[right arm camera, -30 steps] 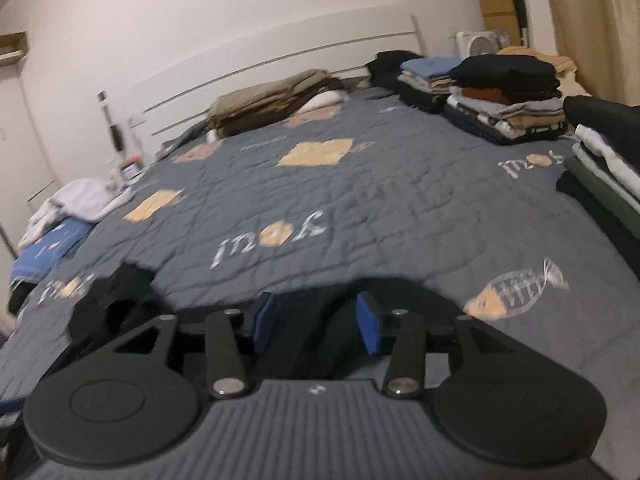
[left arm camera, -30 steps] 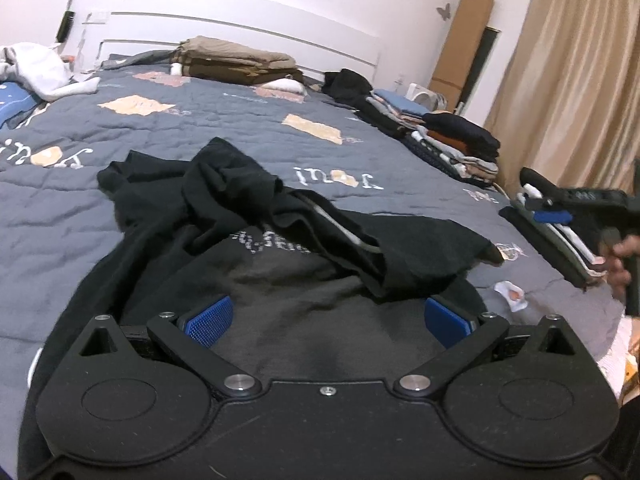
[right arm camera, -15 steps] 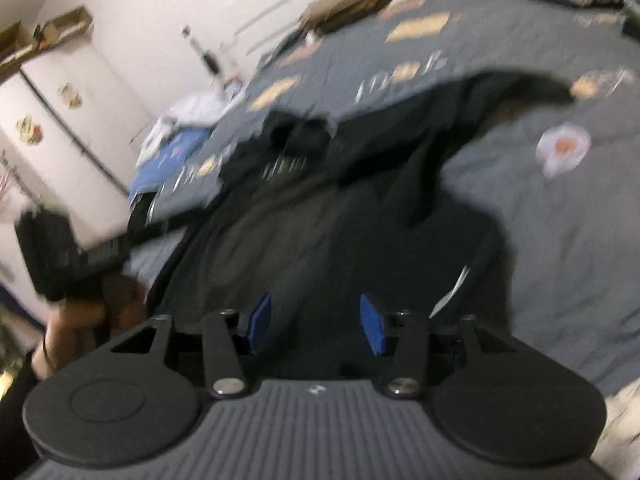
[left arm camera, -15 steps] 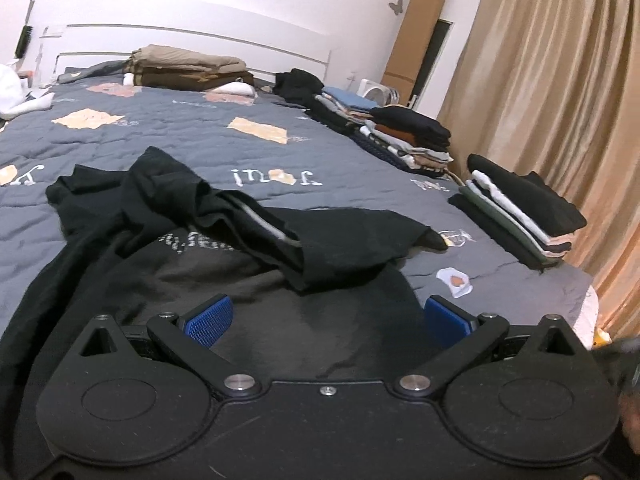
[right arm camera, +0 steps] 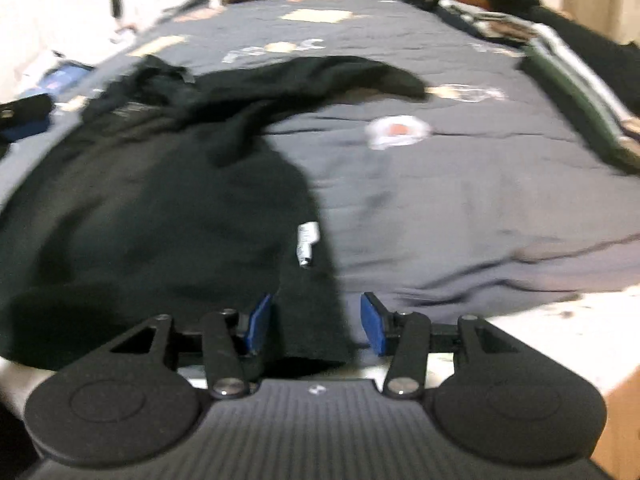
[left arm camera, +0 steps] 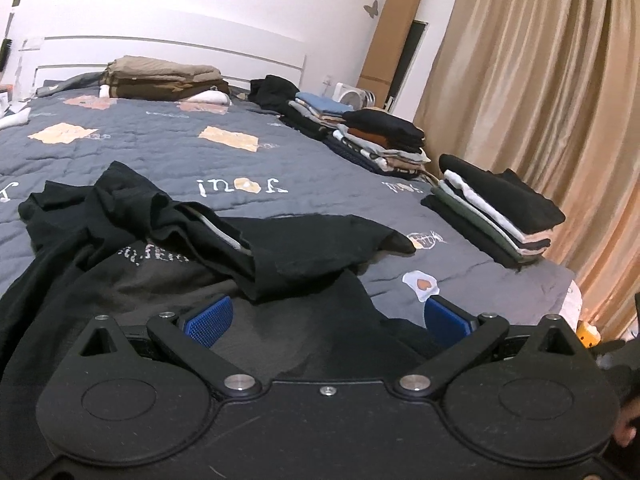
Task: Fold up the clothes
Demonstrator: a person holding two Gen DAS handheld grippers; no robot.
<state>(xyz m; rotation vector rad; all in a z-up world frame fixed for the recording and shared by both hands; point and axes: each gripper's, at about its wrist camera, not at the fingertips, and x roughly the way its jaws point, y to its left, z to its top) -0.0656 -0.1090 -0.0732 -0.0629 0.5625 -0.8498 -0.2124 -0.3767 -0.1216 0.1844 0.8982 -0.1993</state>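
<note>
While the black shirt (left arm camera: 168, 264) lies crumpled on the grey quilt (left arm camera: 168, 148), the left gripper (left arm camera: 327, 320) hovers over it with jaws wide. The right gripper (right arm camera: 316, 322) is half open around its hem. Folded stacks (left arm camera: 496, 212) stand along the quilt's right edge, near the curtain (left arm camera: 560, 92).

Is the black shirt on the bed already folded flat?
No, the black shirt lies crumpled on the quilt, one sleeve flopped across its body.
</note>
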